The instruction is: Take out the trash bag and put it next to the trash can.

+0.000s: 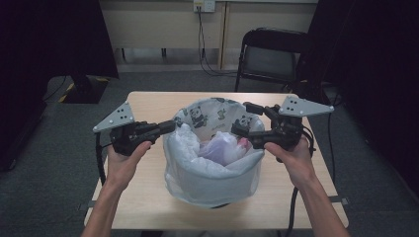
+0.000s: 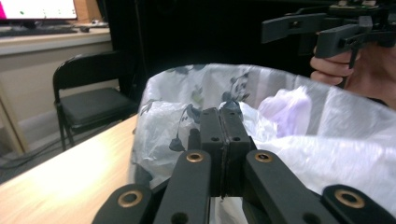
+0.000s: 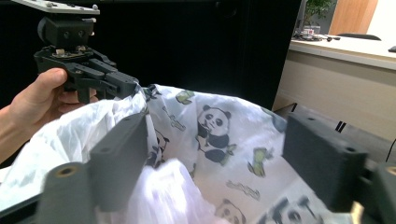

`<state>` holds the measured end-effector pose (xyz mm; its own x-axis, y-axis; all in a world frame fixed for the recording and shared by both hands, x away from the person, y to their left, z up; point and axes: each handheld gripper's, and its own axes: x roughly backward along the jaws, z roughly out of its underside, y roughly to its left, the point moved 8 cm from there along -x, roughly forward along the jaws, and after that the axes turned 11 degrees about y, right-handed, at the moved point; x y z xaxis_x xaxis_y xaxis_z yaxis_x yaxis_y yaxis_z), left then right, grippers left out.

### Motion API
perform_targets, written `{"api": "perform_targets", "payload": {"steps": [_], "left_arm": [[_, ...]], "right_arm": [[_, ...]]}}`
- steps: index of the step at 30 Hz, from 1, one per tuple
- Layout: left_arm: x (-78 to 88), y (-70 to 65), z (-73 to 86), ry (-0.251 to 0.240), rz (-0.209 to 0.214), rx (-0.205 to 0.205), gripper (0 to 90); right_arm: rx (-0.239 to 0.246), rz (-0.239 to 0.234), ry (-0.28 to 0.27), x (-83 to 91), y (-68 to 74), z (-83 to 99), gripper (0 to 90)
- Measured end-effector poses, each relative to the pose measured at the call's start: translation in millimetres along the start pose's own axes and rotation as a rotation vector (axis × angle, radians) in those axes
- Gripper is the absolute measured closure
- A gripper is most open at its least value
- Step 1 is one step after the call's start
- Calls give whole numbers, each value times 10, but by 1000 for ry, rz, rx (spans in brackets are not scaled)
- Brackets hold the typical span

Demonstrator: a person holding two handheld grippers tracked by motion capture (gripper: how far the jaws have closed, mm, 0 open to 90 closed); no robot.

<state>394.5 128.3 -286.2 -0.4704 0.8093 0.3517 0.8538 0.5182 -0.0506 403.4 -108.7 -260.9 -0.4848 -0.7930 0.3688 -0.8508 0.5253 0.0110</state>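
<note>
A bin lined with a white panda-print plastic bag [image 1: 212,173] stands in the middle of the wooden table [image 1: 148,103]. Crumpled pale purple and pink plastic [image 1: 222,148] lies inside it. My left gripper [image 1: 170,127] is at the bag's left rim with its jaws pressed together [image 2: 223,126]. In the right gripper view the bag's edge [image 3: 140,100] is drawn up to that gripper's tip [image 3: 128,86], pinched there. My right gripper [image 1: 245,119] hovers at the right rim with its jaws wide apart [image 3: 217,135]. The bag's printed wall [image 3: 210,121] shows between them, untouched.
A black folding chair [image 1: 269,54] stands behind the table at the right. Cables hang from a wall socket [image 1: 203,6] down to the grey floor. Dark curtains close in on both sides. Bare tabletop runs all around the bin.
</note>
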Motion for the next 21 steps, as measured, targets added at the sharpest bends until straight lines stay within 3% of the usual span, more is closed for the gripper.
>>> {"api": "perform_targets", "payload": {"steps": [5, 7, 10, 15, 18, 21], "left_arm": [[43, -139, -296, -46, 30, -35, 900], [52, -220, -398, -56, 64, -43, 900], [52, -312, -534, -65, 82, -65, 900], [35, -453, -723, -66, 94, -110, 900], [51, -508, -825, -87, 103, -121, 900], [121, -492, -896, -106, 99, -114, 900]], "right_arm": [[64, -8, 34, -51, 152, -191, 161], [80, -26, 29, -67, 223, -281, 159], [104, -74, 11, -99, 343, -447, 155], [113, -205, -29, -213, 559, -739, 151], [127, -247, -3, -347, 639, -799, 147], [133, -251, 46, -482, 642, -756, 146]]}}
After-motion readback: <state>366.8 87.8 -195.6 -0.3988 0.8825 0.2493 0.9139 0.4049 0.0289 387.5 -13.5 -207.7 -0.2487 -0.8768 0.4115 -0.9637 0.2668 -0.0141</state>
